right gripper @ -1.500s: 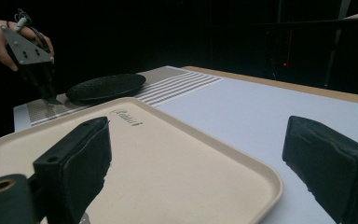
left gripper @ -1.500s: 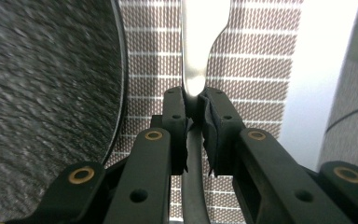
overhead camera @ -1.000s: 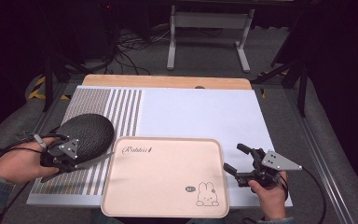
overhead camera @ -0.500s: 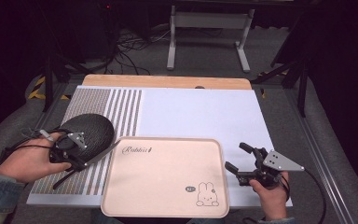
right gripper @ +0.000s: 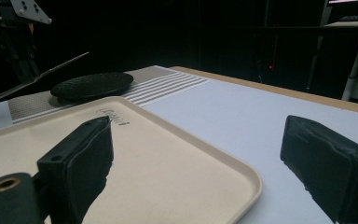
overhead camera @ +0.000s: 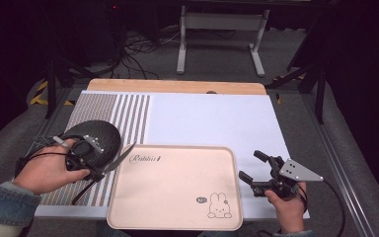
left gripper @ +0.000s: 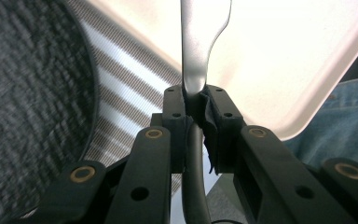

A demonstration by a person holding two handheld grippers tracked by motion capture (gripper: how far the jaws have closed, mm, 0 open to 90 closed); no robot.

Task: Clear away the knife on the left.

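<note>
We're looking at a beige tray (overhead camera: 177, 192) lying at lower centre, with a rabbit drawing sitting in its lower right corner. A dark round mat (overhead camera: 103, 136) is lying left of it, on a striped placemat (overhead camera: 128, 111) that's covering the left side. A white sheet (overhead camera: 212, 118) is filling the middle and right. A wooden tabletop (overhead camera: 177, 86) is peeking out along the far edge. Up top, a white metal stand (overhead camera: 222, 22) is standing on the floor, with cables (overhead camera: 138, 49) trailing at upper left.
</note>
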